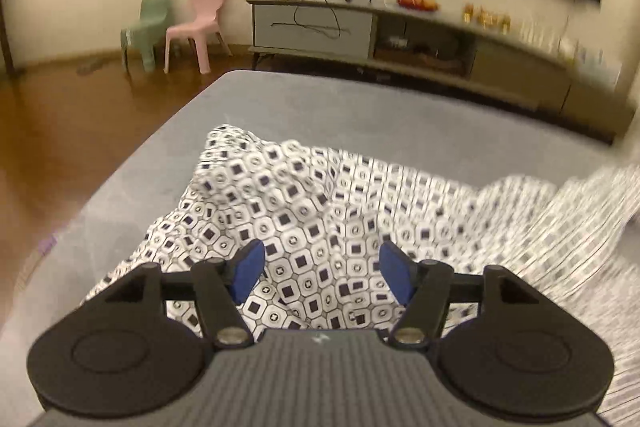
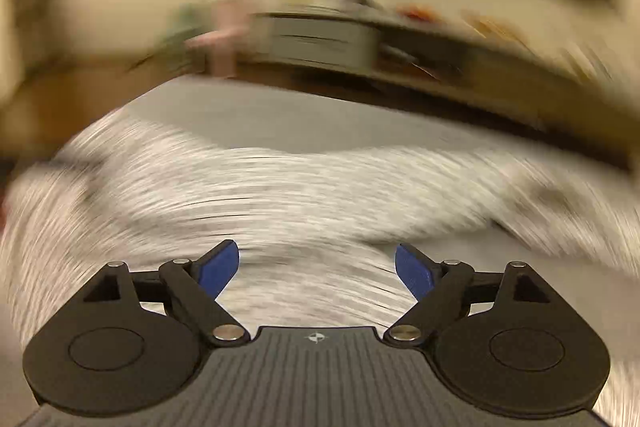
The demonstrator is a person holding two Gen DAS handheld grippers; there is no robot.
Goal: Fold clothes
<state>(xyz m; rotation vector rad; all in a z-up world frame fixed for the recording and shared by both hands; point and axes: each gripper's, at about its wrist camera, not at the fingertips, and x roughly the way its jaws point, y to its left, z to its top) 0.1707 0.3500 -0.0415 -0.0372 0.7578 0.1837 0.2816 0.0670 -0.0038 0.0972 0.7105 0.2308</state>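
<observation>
A white garment with dark square print lies rumpled, unfolded, on the grey surface.

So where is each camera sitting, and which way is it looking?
Left wrist: sits on the left gripper, facing over the patterned garment on the grey table toward the TV cabinet; open blue fingers show.
Right wrist: on the right gripper, facing the same way; blurred; open fingers show.
Shared: garment, table, cabinet.

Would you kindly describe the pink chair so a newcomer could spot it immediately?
Start at the long grey TV cabinet against the far wall and look just past its left end. Two small plastic chairs stand there on the wooden floor; the pink chair is nearer the cabinet, beside the green chair.
</observation>
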